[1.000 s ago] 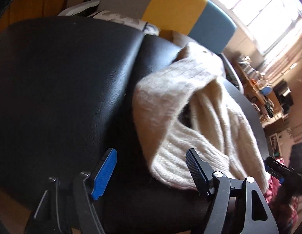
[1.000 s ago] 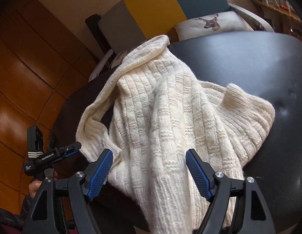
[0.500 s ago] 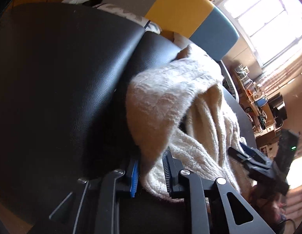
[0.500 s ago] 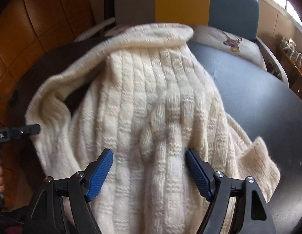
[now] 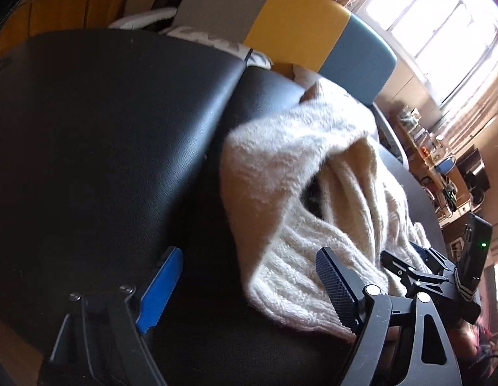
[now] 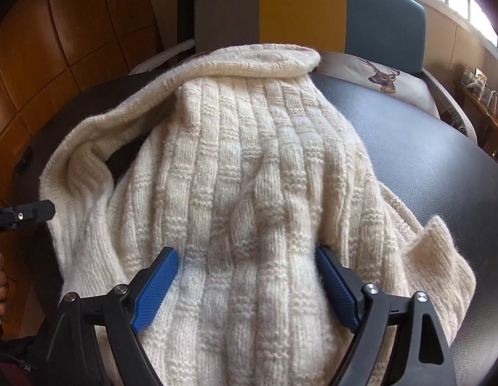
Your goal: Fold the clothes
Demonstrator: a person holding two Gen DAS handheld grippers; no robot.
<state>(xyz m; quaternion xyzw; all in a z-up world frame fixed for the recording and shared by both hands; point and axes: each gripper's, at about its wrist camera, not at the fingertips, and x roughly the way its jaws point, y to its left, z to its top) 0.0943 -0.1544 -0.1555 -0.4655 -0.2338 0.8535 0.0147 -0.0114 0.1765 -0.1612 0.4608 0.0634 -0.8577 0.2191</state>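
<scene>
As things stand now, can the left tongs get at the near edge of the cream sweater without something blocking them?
Probably yes. The left tongs stand open, having just opened, and the near edge of the cream sweater lies between their fingers on the black table. Nothing sits in the way; the right tongs work farther along.

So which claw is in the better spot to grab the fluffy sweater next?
Probably the right claw: its open jaws straddle a raised ridge of the sweater. The left claw, just opened, sits at the edge, mostly over the black table.

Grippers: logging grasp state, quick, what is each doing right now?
Left gripper: open, just released, sweater edge between the jaws.
Right gripper: open, straddling the sweater, not pinching.
</scene>
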